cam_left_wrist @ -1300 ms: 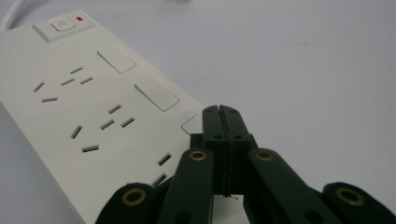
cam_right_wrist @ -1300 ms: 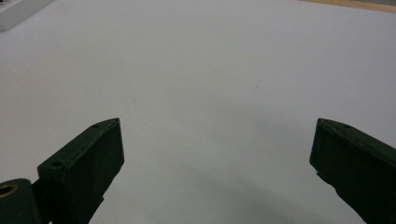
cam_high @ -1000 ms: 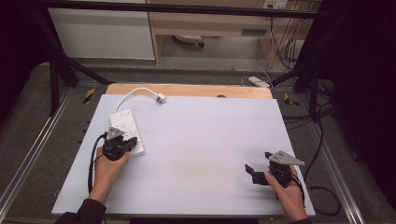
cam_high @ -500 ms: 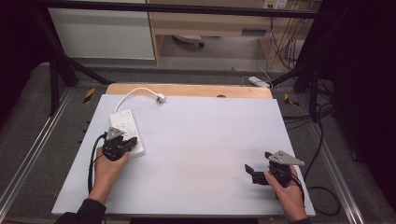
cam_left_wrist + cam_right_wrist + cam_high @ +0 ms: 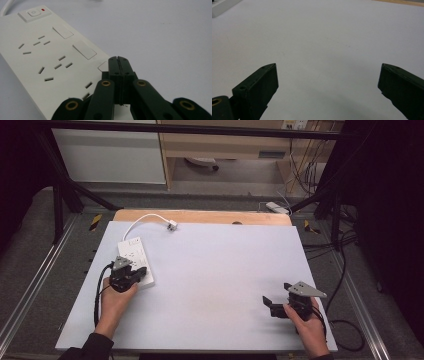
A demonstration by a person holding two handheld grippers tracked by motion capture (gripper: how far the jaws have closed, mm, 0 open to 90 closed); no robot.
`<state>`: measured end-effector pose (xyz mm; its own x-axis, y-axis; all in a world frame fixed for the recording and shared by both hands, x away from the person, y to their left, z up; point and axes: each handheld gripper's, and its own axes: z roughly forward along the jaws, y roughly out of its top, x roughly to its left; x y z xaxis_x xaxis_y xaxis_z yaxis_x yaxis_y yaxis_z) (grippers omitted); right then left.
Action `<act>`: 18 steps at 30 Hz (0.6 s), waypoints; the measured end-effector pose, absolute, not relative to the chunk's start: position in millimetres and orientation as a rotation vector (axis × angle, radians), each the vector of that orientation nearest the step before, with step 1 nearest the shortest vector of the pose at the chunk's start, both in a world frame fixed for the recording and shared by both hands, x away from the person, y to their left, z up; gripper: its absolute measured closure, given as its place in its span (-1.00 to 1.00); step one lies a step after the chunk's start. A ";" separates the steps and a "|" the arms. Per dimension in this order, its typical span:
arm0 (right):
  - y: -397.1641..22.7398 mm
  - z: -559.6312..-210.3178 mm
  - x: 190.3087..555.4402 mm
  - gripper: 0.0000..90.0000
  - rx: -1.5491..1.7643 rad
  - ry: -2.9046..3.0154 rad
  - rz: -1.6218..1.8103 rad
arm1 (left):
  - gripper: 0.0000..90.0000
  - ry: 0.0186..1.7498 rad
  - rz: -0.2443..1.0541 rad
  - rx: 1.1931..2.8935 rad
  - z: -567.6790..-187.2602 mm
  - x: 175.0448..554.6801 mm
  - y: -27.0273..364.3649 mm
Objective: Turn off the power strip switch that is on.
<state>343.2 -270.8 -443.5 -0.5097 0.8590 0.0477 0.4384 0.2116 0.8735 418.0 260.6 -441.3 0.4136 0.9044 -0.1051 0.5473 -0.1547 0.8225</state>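
A white power strip (image 5: 135,257) lies on the left part of the pale table top (image 5: 215,270), with its white cable and plug (image 5: 171,225) curling toward the far edge. My left gripper (image 5: 135,273) rests over the strip's near end, jaws shut together with nothing between them. In the left gripper view the shut tips (image 5: 118,60) hover just above the power strip (image 5: 50,57), near its sockets and its switch (image 5: 33,13). My right gripper (image 5: 270,306) sits near the table's front right, jaws wide open and empty (image 5: 327,75) over bare table.
A wooden strip (image 5: 200,216) runs along the table's far edge. A white adapter (image 5: 276,207) and cables lie on the floor beyond. Metal rails flank both sides of the table, and a black cable loops at the right rail (image 5: 345,330).
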 end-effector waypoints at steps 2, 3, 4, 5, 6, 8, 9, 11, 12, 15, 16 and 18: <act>-270.8 -443.6 343.3 -0.92 1.197 2.042 1.236 | 1.00 1.252 0.528 1.825 -441.4 418.1 261.2; -270.7 -443.5 343.2 -0.93 1.198 2.042 1.237 | 1.00 1.252 0.527 1.825 -441.4 418.1 261.4; -270.7 -443.5 343.2 -0.92 1.198 2.042 1.237 | 1.00 1.252 0.528 1.824 -441.4 418.1 261.4; -270.6 -443.5 343.1 -0.92 1.200 2.040 1.240 | 1.00 1.253 0.529 1.824 -441.4 418.0 261.2; -270.7 -443.6 343.1 -0.93 1.198 2.039 1.238 | 1.00 1.255 0.528 1.823 -441.4 417.9 261.4; -270.9 -443.6 343.1 -0.93 1.199 2.038 1.238 | 1.00 1.257 0.528 1.824 -441.4 417.8 261.4; -271.0 -443.4 343.0 -0.92 1.200 2.040 1.237 | 1.00 1.257 0.529 1.822 -441.5 417.8 261.3; -271.0 -443.4 343.0 -0.92 1.200 2.039 1.239 | 1.00 1.258 0.526 1.823 -441.6 417.7 261.5; -270.9 -443.3 342.9 -0.93 1.201 2.039 1.239 | 1.00 1.258 0.524 1.823 -441.7 417.8 261.6; -270.9 -443.6 342.9 -0.92 1.199 2.041 1.237 | 1.00 1.268 0.510 1.822 -442.1 416.9 261.3; -270.8 -443.7 342.9 -0.93 1.200 2.041 1.237 | 1.00 1.271 0.505 1.820 -442.0 416.6 261.3; -270.7 -443.7 342.8 -0.92 1.197 2.045 1.235 | 1.00 1.276 0.500 1.817 -442.0 416.4 261.7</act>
